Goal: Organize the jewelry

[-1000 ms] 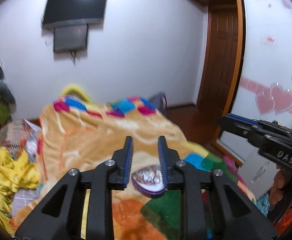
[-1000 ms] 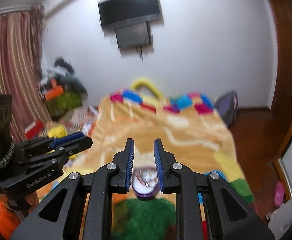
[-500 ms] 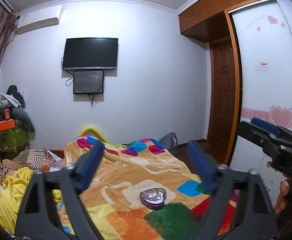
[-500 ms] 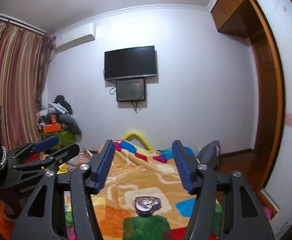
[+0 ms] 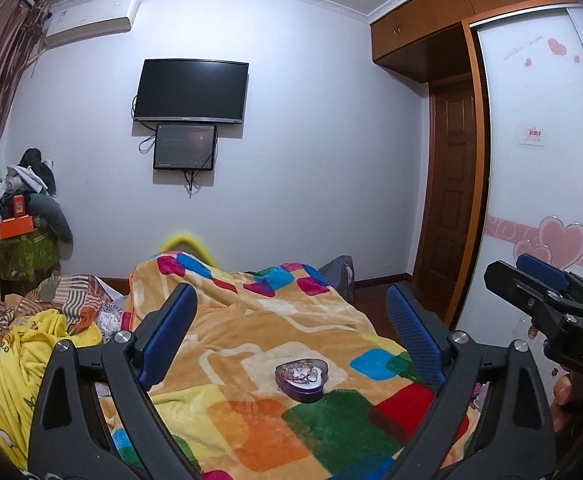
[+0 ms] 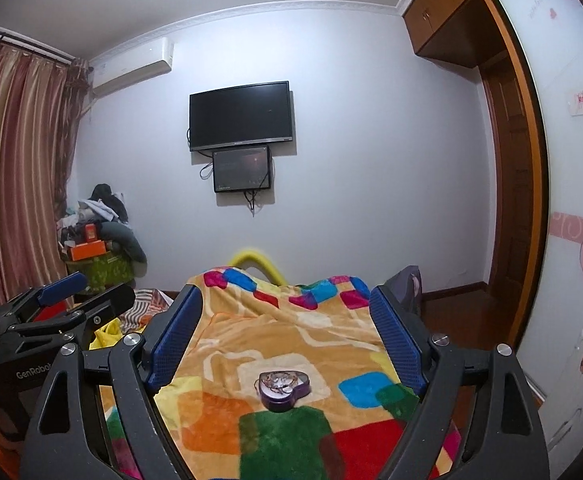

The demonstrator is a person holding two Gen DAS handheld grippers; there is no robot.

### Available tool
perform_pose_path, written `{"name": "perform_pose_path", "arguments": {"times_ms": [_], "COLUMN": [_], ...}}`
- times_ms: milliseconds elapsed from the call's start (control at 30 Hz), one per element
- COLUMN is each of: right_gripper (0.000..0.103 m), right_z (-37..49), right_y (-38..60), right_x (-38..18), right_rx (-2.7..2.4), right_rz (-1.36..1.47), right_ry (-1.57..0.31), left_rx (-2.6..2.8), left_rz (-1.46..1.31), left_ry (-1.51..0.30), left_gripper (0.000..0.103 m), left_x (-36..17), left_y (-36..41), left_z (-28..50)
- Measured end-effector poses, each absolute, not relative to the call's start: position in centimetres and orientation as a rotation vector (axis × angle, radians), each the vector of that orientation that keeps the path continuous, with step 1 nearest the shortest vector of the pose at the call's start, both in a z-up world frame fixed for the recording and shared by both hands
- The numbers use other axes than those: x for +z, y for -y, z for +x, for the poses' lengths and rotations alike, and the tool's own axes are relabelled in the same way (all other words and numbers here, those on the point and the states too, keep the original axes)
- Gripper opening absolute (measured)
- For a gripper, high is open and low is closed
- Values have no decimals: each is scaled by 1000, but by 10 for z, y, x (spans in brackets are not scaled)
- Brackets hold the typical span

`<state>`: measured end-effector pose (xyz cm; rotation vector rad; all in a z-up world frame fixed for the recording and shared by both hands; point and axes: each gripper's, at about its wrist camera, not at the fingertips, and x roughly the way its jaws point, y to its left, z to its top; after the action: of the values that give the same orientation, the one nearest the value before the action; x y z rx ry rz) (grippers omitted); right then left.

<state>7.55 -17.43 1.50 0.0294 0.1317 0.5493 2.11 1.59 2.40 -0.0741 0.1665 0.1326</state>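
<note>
Both grippers have swung wide apart and pulled back, holding nothing. Heart-shaped jewelry tin [image 5: 301, 376] lies ahead on the blanket [image 5: 259, 332], centred between the right gripper [image 6: 287, 336] blades; left gripper [image 5: 291, 340] sits similarly far.

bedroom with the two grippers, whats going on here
A person holds a gripper in each hand over a bed. The left gripper and right gripper are both open and empty, raised above the colourful blanket. A purple heart-shaped tin holding jewelry sits open on the blanket, untouched, roughly centred ahead of both grippers.
</note>
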Motion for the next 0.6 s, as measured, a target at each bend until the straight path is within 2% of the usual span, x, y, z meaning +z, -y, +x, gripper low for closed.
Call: {"name": "perform_pose_path", "arguments": {"times_ms": [600], "right_gripper": [83], "right_z": [75], "right_y": [180], "right_x": [7], "right_rx": [560], "right_rz": [32], "right_ry": [-172], "left_rx": [125], "left_rz": [-85], "left_ry": [-185], "left_gripper": [97], "left_x": [20], "left_y": [-19], "left_z": [27]}}
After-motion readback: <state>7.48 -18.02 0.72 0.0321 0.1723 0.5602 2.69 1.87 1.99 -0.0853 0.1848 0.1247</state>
